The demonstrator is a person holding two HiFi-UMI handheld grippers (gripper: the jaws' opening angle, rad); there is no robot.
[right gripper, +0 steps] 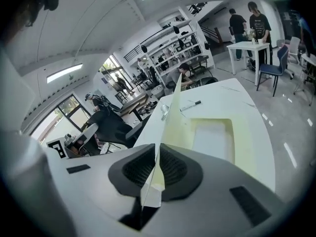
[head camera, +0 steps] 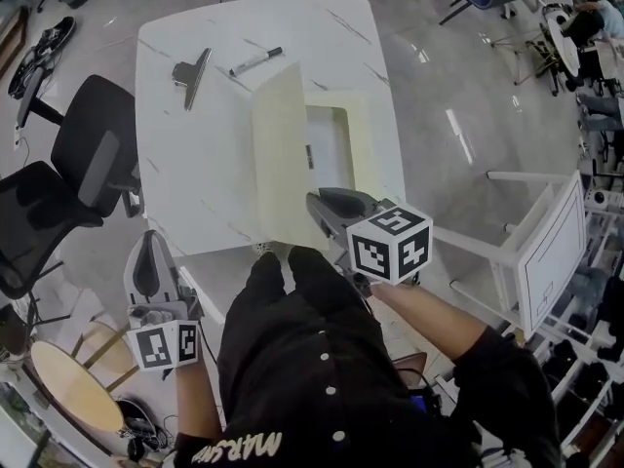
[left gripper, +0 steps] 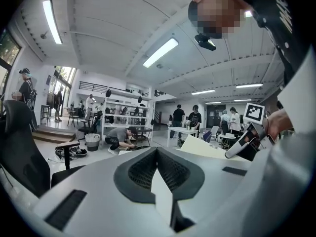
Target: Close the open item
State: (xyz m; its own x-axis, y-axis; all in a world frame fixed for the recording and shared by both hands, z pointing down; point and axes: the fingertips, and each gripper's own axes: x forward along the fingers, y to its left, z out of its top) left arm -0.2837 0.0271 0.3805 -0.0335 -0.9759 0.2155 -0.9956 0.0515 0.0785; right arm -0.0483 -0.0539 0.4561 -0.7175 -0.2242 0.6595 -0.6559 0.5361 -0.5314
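A cream folder lies open on the white table (head camera: 195,174). Its right half (head camera: 343,144) rests flat and its cover (head camera: 283,154) stands nearly upright. My right gripper (head camera: 312,201) is shut on the cover's near edge; in the right gripper view the thin cover (right gripper: 173,112) runs between the closed pads of that gripper (right gripper: 156,154), beside the flat half (right gripper: 212,137). My left gripper (head camera: 149,238) is held low, off the table's near left corner, away from the folder. Seen in its own view, this gripper (left gripper: 157,152) points up into the room with its jaws together and nothing held.
A black marker (head camera: 255,60) and a metal binder clip (head camera: 192,74) lie at the table's far left. Black office chairs (head camera: 88,154) stand left of the table, a white side table (head camera: 546,252) at the right, a round wooden stool (head camera: 68,388) near my left side.
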